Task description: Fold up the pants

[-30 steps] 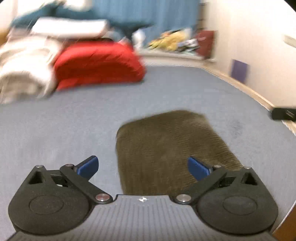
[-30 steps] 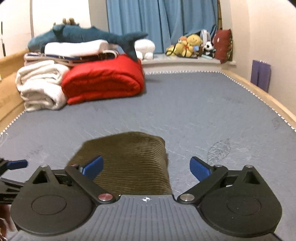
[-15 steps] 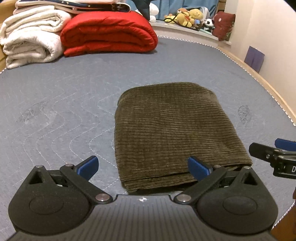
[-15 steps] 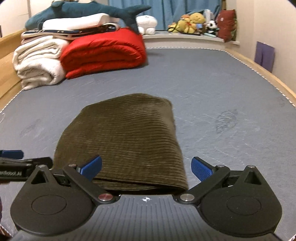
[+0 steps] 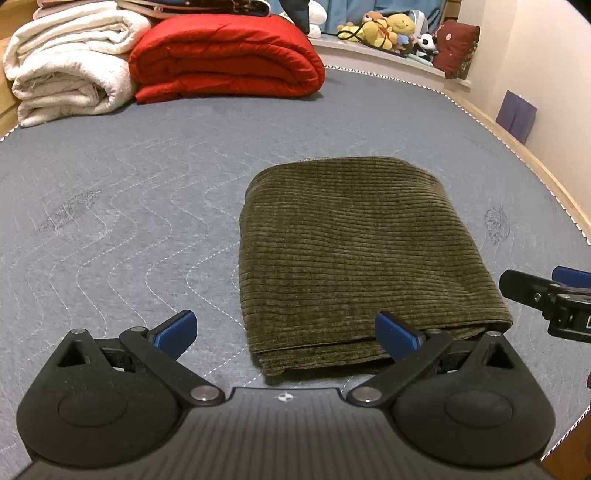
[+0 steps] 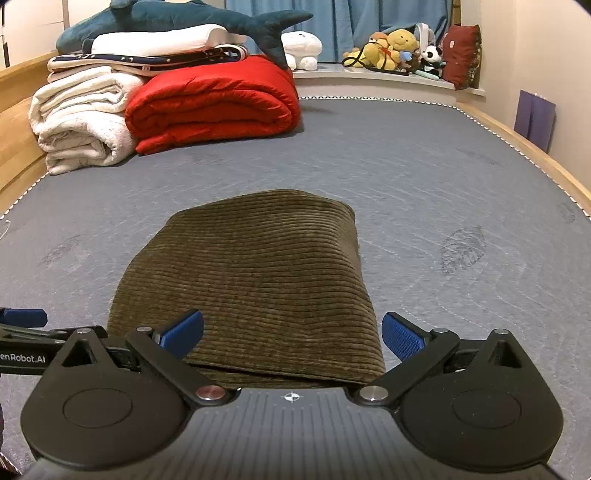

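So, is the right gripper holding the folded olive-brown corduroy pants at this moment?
No, the right gripper is open and empty, its blue pads wide apart above the near edge of the folded olive-brown corduroy pants.

Olive-brown ribbed corduroy pants [image 5: 354, 243] lie on a grey-blue mattress [image 5: 155, 192] stitched with pale wavy lines.

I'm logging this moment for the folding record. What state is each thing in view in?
Pants: folded into a compact rectangle, lying flat on the mattress.
Left gripper: open, holding nothing.
Right gripper: open, holding nothing.
Red quilt: folded, resting on the mattress.
White blanket: folded, beside the quilt.
Curtain: drawn shut.
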